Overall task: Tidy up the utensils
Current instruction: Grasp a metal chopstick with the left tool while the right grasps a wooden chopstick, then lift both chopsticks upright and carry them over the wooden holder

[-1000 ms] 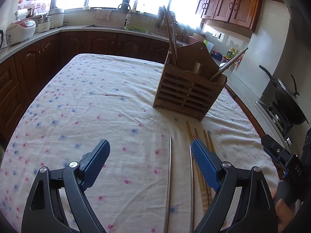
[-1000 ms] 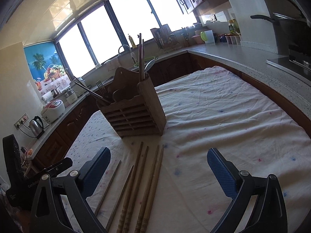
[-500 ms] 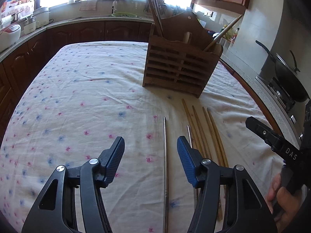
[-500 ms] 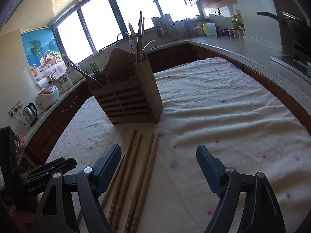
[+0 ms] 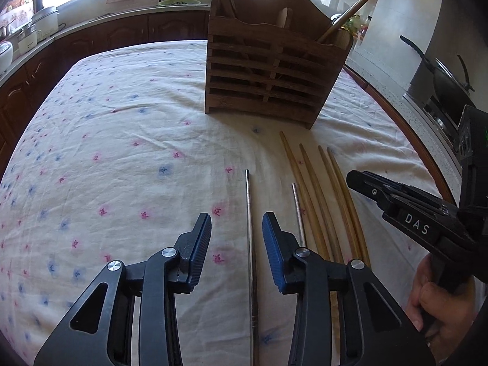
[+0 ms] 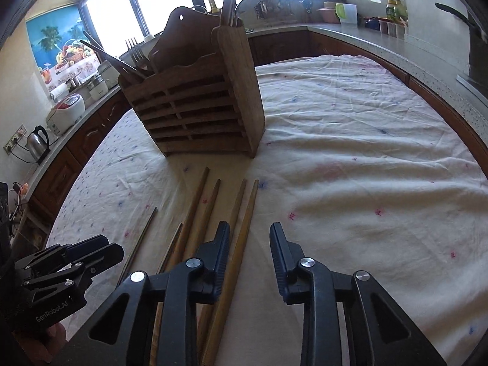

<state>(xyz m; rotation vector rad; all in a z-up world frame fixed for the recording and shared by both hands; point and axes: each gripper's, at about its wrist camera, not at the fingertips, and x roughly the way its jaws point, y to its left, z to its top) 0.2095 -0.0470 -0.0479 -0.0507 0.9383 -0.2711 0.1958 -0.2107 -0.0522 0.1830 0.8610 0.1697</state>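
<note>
Since the earlier frames both grippers have dropped nearer the floral tablecloth [image 5: 122, 158] and their jaws have just been closing. Left gripper [image 5: 236, 244]: part-spread, pads touching nothing, a metal chopstick [image 5: 250, 244] lying lengthwise between them at lower centre (its twin [image 5: 297, 210] just right). Right gripper [image 6: 248, 256]: likewise part-spread, straddling the rightmost wooden chopstick [image 6: 244, 228] without pinching it. Wooden utensil holder [image 5: 271, 70]: upright, upper centre, beyond the chopstick tips.
</note>
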